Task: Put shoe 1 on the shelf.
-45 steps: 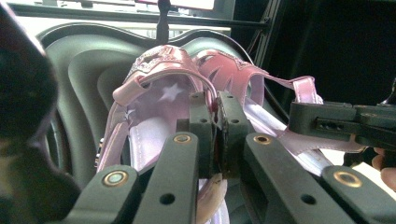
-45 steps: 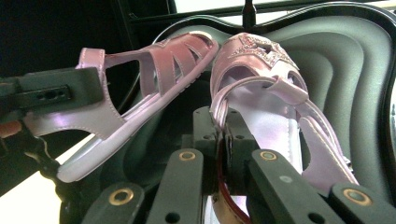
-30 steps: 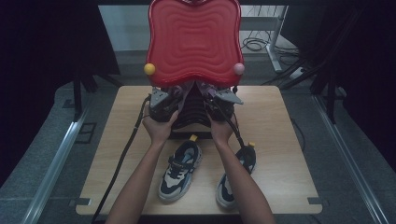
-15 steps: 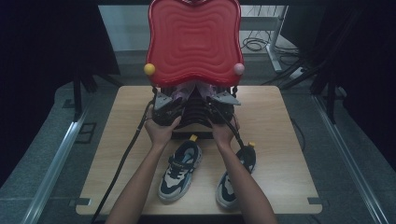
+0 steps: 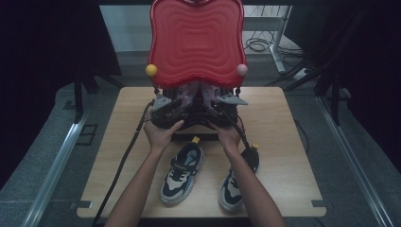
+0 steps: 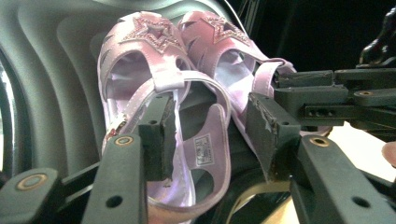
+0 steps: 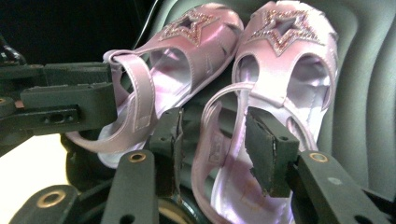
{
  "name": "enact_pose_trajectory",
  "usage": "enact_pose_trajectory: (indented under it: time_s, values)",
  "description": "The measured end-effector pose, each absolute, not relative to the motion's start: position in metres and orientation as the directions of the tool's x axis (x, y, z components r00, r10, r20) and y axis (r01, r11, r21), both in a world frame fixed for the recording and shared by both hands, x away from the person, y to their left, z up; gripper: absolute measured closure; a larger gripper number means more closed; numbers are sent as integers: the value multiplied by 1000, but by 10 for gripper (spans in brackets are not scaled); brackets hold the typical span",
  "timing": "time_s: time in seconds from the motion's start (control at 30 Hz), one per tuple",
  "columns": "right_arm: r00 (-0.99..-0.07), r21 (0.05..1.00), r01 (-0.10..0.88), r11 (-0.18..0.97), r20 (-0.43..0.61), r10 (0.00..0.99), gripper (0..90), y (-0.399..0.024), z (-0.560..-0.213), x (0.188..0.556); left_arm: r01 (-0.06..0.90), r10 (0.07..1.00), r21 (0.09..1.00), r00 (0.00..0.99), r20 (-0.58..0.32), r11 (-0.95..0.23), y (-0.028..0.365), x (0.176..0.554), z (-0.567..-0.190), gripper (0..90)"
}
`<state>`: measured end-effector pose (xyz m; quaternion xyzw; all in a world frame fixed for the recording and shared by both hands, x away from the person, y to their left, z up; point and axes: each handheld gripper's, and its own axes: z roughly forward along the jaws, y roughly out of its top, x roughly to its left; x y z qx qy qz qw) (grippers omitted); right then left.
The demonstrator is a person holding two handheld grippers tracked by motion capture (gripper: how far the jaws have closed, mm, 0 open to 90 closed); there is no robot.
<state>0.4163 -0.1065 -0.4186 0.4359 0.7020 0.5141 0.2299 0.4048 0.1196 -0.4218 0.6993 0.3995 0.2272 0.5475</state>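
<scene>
Left hand (image 5: 161,135): came in from the table's near edge, wrapped round the left gripper (image 5: 166,109) at the table's middle, toward the far edge.
Left gripper: pointed away from the person into the dark base under the raised red lid (image 5: 196,42); grey three-cornered plate on top; cable trailed off toward the near left corner.
Left gripper's jaws: stood well apart, had just been opening; heel strap of the left pink sandal (image 6: 154,107) lay between them, the left pad close against the strap, the right pad clear of it; nothing gripped.
Left pink sandal: leaned toe-up against the ribbed inner wall, glittered star on the toe, just beside its partner.
Pink sandals in the high view (image 5: 196,94): glimpsed between the two grippers, under the lid's lower edge, near the middle of the table's far edge.
Right pink sandal (image 7: 285,84): leaned toe-up against the same wall, star on the toe, touching or nearly touching the other along the inner side.
Right gripper (image 5: 226,106): beside the left one, aimed the same way, held by the right hand (image 5: 230,138).
Right gripper's jaws: spread wide, had just been opening; right sandal's heel strap passed between the pads, apart from both; nothing held.
Left sneaker (image 5: 182,172): dark blue and cream, on the table (image 5: 293,142) near the near edge, between the forearms.
Right sneaker (image 5: 239,182): same colours, partly under the right forearm, by the near edge.
</scene>
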Motion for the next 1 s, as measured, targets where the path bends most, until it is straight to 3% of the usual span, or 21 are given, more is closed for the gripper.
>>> enact_pose_trajectory:
  time_s: [1.0]
  values:
    - [-590,927,366,82,163,791,551,-127,-405,380,348,777,935,608,-163,-76,140,371,-414,496]
